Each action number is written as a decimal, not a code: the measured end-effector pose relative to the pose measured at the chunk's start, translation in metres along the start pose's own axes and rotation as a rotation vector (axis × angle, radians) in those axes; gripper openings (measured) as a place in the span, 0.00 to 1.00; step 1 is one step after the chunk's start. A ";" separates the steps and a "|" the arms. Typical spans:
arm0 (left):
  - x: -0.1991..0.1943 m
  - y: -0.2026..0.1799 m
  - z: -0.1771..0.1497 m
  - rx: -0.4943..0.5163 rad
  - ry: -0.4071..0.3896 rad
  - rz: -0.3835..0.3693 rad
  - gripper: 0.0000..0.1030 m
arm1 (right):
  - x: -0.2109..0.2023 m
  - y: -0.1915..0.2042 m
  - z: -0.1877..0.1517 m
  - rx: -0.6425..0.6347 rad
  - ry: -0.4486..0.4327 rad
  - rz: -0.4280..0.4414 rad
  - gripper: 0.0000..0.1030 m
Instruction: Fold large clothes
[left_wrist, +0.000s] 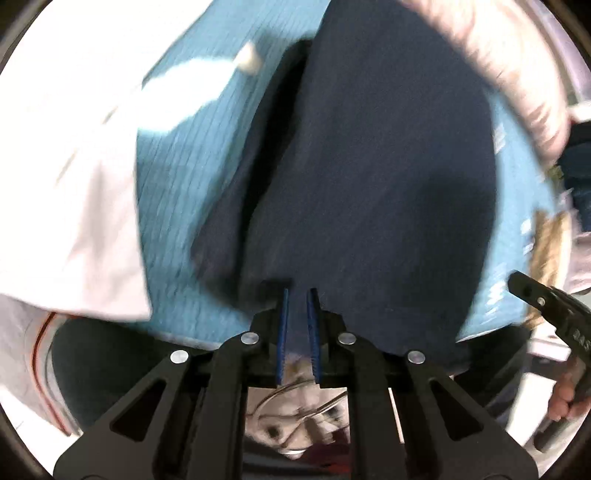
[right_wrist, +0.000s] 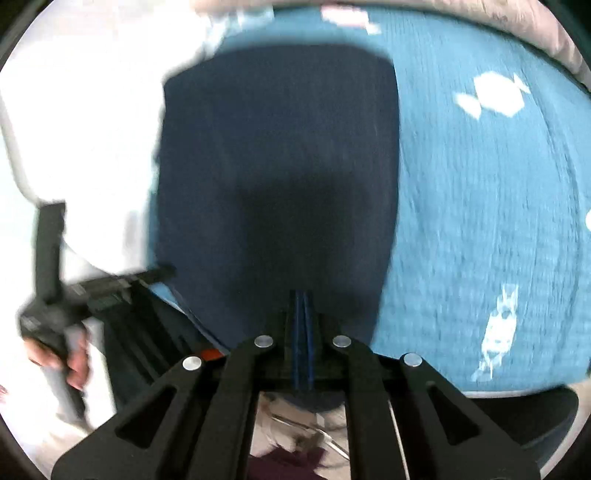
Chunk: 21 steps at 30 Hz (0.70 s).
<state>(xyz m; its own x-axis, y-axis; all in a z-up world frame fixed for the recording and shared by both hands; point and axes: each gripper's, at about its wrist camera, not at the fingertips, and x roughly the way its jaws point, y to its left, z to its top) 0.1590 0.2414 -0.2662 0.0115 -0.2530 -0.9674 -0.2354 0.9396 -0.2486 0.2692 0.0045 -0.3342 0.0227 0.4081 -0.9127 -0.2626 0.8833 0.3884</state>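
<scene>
The left gripper (left_wrist: 298, 295) has its jaws slightly parted around the near hem of the navy garment (left_wrist: 369, 166); the right gripper (right_wrist: 303, 295) pinches that hem; the cloth's long axis stretches straight ahead across the blue bedspread (right_wrist: 480, 221); both hands sit equally near.

Both views are motion-blurred. Behind the left gripper (left_wrist: 297, 295), clutter (left_wrist: 295, 421) is unidentifiable. The garment's (right_wrist: 273, 177) near edge is hidden by the right gripper (right_wrist: 303, 295).
</scene>
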 end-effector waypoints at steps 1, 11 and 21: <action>-0.007 -0.003 0.013 -0.019 -0.022 -0.034 0.12 | -0.007 0.003 0.015 -0.003 -0.025 0.006 0.05; 0.070 0.033 0.096 -0.261 0.026 -0.098 0.08 | 0.084 -0.042 0.122 0.183 -0.005 -0.089 0.00; -0.013 -0.011 0.122 -0.097 -0.101 -0.103 0.06 | 0.015 -0.022 0.140 0.125 -0.114 -0.005 0.06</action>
<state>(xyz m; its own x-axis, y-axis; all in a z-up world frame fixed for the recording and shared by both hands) 0.2800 0.2630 -0.2567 0.1367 -0.3174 -0.9384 -0.3210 0.8820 -0.3450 0.4104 0.0233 -0.3390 0.1346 0.4208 -0.8971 -0.1401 0.9044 0.4032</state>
